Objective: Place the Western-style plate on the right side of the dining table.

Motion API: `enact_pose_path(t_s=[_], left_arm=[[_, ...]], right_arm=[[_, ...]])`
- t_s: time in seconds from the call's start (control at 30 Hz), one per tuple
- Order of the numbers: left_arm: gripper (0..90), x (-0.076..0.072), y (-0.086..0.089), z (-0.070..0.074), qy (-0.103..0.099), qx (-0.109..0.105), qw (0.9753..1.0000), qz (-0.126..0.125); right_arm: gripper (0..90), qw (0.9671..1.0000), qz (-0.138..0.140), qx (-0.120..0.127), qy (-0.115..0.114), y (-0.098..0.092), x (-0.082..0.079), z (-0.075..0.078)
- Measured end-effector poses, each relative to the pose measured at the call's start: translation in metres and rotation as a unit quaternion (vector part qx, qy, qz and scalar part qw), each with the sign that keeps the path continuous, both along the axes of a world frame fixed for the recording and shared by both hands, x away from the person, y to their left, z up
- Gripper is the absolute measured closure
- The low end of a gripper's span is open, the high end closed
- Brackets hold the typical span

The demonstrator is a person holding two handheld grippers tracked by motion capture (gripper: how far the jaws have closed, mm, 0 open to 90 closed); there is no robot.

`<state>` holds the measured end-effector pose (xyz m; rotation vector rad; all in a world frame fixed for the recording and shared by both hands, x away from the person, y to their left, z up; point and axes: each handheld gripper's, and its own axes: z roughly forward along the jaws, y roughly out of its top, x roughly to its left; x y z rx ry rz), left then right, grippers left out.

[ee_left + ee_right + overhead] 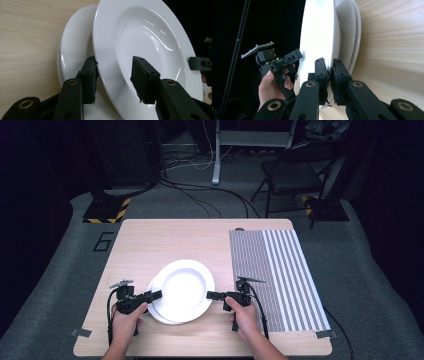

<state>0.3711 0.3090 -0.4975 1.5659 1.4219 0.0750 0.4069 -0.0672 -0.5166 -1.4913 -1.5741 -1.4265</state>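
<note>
Two white plates are being handled mid-table: the upper plate (186, 287) is being clamped by the right gripper (329, 72), while the left gripper (113, 72) is being held open around its rim. The lower plate (72, 45) is being shown clearly beneath in the left gripper view.

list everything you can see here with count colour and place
plates: 2, white, stacked slightly offset at table centre front
striped mat: 1, grey and white, right side of table
table: 1, light wood, centre
folding chair: 1, dark, on floor behind table
base with hazard stripes: 1, black and yellow, floor back left
left gripper: 1, black, jaws open around top plate's left rim
right gripper: 1, black, jaws shut on top plate's right rim
hands: 2, at the near edge
</note>
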Motion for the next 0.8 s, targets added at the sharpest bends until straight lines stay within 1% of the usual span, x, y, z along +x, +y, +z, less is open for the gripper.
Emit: enact_pose_path(t_s=[0.03,0.07,0.1,0.13,0.17,0.2,0.23,0.27,0.37,0.43,0.47,0.5,0.53,0.6,0.63,0.67,0.73,0.77,0.8], left_arm=[[56.6,0.000,-0.001,0.000,0.000,0.003,1.0000,0.001],[56.4,-0.001,-0.001,0.001,-0.001,0.004,1.0000,0.002],[56.3,-0.001,-0.002,0.001,0.001,0.002,1.0000,0.005],[56.3,-0.001,-0.002,0.001,0.001,0.002,1.0000,0.004],[56.4,0.000,-0.001,0.001,0.001,0.005,1.0000,0.003],[56.8,0.000,-0.001,0.001,0.000,0.005,1.0000,0.003],[56.8,0.000,-0.001,0.001,0.000,0.004,1.0000,0.003],[57.0,0.000,0.000,0.001,0.000,0.005,1.0000,0.003],[58.2,0.000,0.000,0.001,-0.003,0.011,0.9999,0.001],[59.6,-0.001,0.000,0.000,-0.005,0.016,0.9999,0.002],[60.4,-0.001,0.000,0.000,-0.005,0.016,0.9999,0.001],[60.7,-0.001,0.000,0.000,-0.006,0.016,0.9999,0.002],[61.1,-0.001,0.000,0.000,-0.006,0.016,0.9999,0.002],[61.2,-0.001,0.000,0.000,-0.006,0.016,0.9998,0.003],[60.9,-0.001,0.000,0.000,-0.006,0.016,0.9998,0.004],[60.9,-0.001,0.000,0.000,-0.006,0.015,0.9999,0.004],[60.9,-0.001,0.000,0.001,-0.005,0.018,0.9998,0.004],[60.8,-0.001,0.001,0.000,-0.009,0.023,0.9997,-0.003],[60.8,-0.001,0.000,0.000,-0.009,0.020,0.9998,0.000]], right_arm=[[84.0,1.0000,-0.002,0.000,0.001,0.000,0.000,0.001],[83.9,1.0000,-0.003,-0.004,-0.004,0.001,-0.001,0.001],[83.8,1.0000,-0.004,-0.005,-0.003,0.001,-0.001,0.002],[83.7,0.9999,-0.005,-0.010,-0.012,0.001,-0.002,0.002],[83.5,0.9998,-0.008,-0.014,-0.010,0.002,-0.003,0.003],[82.8,0.9994,-0.008,-0.025,-0.020,0.003,-0.004,0.005],[82.8,0.9994,-0.008,-0.025,-0.020,0.003,-0.004,0.005],[82.4,0.9991,-0.007,-0.032,-0.028,0.004,-0.004,0.006],[80.0,0.9981,-0.008,-0.048,-0.038,0.005,-0.005,0.009],[76.6,0.9957,-0.009,-0.069,-0.061,0.007,-0.007,0.011],[74.8,0.9950,-0.009,-0.076,-0.063,0.009,-0.009,0.014],[73.9,0.9930,-0.008,-0.090,-0.075,0.011,-0.010,0.016],[73.9,0.9930,-0.008,-0.090,-0.075,0.011,-0.010,0.016],[73.0,0.9915,-0.005,-0.103,-0.079,0.013,-0.012,0.017],[68.8,0.9907,0.002,-0.108,-0.083,0.016,-0.013,0.017],[68.8,0.9907,0.002,-0.108,-0.083,0.016,-0.013,0.017],[65.9,0.9882,0.013,-0.120,-0.095,0.021,-0.015,0.017],[63.3,0.9835,0.021,-0.138,-0.115,0.026,-0.017,0.018],[63.3,0.9835,0.021,-0.138,-0.115,0.026,-0.017,0.018]])
